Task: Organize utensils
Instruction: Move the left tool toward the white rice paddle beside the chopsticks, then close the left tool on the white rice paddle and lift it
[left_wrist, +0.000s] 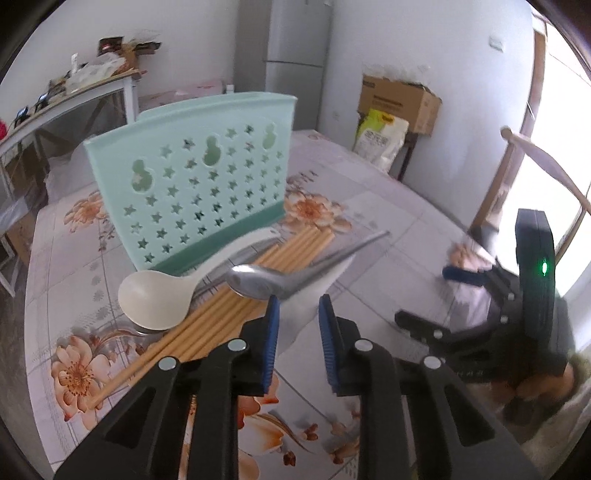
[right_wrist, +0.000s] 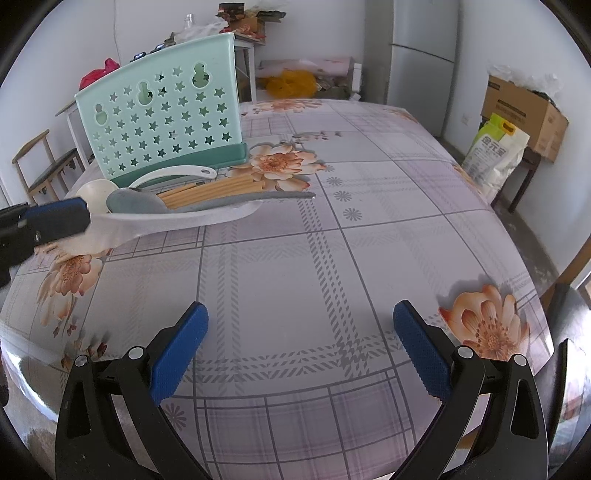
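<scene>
My left gripper (left_wrist: 299, 332) is shut on a white plastic spoon (left_wrist: 332, 275), which sticks out ahead of the blue pads; in the right wrist view that white spoon (right_wrist: 177, 221) hangs just above the cloth. A metal spoon (left_wrist: 258, 282) lies across it. Behind them a second white spoon (left_wrist: 159, 299) rests on a bundle of wooden chopsticks (left_wrist: 207, 325) in front of the upright mint-green utensil holder (left_wrist: 192, 184). My right gripper (right_wrist: 301, 347) is open over bare tablecloth, well right of the pile, holding nothing.
A floral plaid cloth covers the table (right_wrist: 295, 277), whose near edge curves just below my right gripper. A wooden chair (left_wrist: 546, 162) stands at the right side. A cardboard box (right_wrist: 524, 110) and a sack (right_wrist: 495, 155) sit by the far wall.
</scene>
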